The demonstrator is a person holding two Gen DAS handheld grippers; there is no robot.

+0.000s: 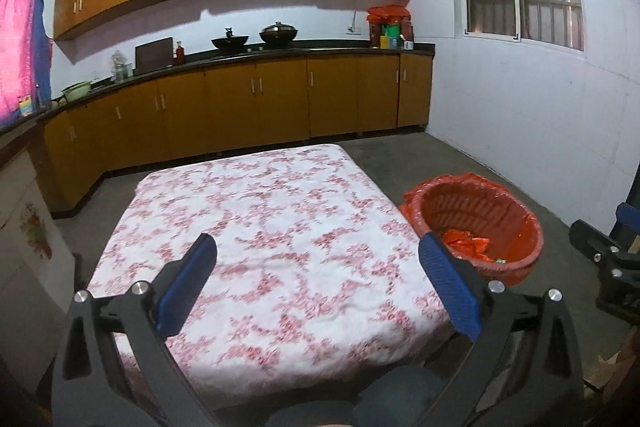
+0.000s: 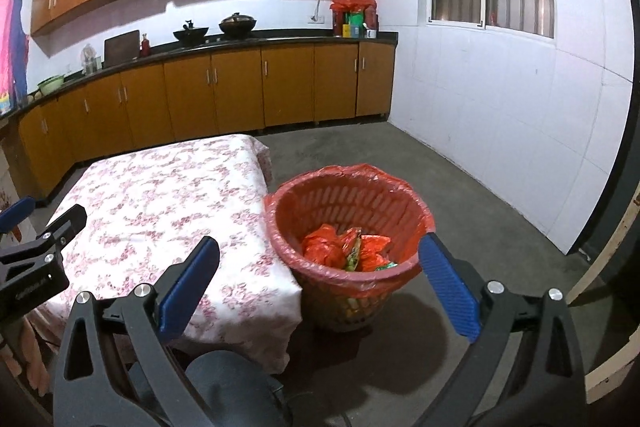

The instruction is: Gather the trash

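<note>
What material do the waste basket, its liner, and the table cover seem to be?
Waste basket: likely rigid plastic, with moulded slots. Liner: thin glossy red plastic film, crinkled over the rim. Table cover: apparently matte floral fabric, draped softly at the corner.

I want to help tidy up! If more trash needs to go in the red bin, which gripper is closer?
Probably the right gripper: the red bin sits just ahead of its open jaws, while the left gripper faces the table.

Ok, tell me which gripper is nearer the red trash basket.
Right. The right gripper hangs open just short of the red trash basket; the left gripper is open over the floral table, beside it.
</note>
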